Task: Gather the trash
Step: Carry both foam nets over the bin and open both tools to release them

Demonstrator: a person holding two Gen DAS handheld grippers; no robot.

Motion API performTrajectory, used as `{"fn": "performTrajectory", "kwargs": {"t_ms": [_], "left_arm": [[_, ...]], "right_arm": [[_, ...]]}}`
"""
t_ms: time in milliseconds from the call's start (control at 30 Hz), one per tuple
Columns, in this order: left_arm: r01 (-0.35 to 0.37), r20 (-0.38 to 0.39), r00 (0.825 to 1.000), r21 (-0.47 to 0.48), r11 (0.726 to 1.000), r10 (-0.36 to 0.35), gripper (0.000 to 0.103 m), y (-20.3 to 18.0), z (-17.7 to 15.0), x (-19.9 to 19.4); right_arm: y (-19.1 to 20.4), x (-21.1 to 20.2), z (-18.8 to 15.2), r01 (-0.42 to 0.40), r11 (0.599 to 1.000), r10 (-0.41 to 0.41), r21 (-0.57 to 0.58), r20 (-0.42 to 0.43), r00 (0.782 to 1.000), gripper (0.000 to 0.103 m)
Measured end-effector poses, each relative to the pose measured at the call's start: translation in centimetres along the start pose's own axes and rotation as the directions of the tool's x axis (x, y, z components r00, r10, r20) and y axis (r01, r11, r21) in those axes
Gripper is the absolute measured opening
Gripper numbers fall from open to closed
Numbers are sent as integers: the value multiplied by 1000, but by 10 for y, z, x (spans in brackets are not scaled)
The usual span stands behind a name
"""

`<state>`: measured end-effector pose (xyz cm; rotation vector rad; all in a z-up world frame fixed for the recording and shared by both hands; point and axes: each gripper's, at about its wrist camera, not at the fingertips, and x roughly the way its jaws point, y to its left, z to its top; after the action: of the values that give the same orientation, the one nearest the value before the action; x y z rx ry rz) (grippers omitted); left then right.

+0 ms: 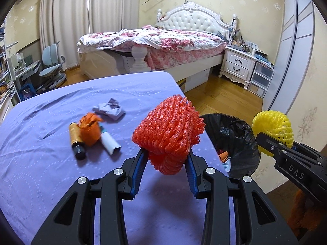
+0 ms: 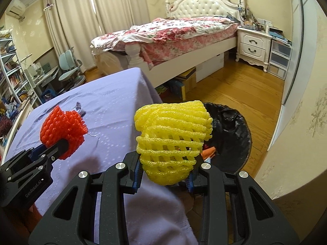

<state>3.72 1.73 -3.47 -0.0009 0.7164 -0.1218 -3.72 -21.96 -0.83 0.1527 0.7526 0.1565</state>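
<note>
My left gripper is shut on a red foam fruit net and holds it above the right edge of the purple-clothed table. My right gripper is shut on a yellow foam fruit net beside the table's edge, close to the black-lined trash bin. The bin holds some scraps. On the table lie a brown bottle, an orange wrapper, a white tube and crumpled grey paper. The red net also shows in the right wrist view, the yellow net in the left.
A bed with a floral quilt stands behind the table, a white nightstand and plastic drawers to its right. A desk chair and shelves are at the left. Wooden floor lies around the bin.
</note>
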Motion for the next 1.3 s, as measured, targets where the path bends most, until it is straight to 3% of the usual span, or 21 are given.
{"fn": "performTrajectory", "kwargs": {"t_ms": [467, 967, 1067, 1133, 1300], "left_arm": [[44, -38, 998, 90, 995, -41, 38, -59, 26, 50], [38, -96, 995, 126, 991, -25, 39, -84, 39, 83], [33, -97, 995, 134, 990, -20, 45, -85, 40, 84], [27, -93, 996, 136, 990, -15, 51, -86, 39, 82], [25, -77, 997, 124, 992, -16, 66, -84, 41, 79]], "right_arm": [[-58, 31, 26, 71, 995, -70, 73, -18, 997, 32], [-85, 59, 33, 82, 991, -77, 107, -56, 996, 33], [-87, 63, 36, 84, 990, -78, 116, -53, 996, 37], [-89, 64, 37, 84, 989, -79, 124, -48, 996, 49], [-92, 64, 38, 91, 987, -86, 132, -44, 995, 50]]}}
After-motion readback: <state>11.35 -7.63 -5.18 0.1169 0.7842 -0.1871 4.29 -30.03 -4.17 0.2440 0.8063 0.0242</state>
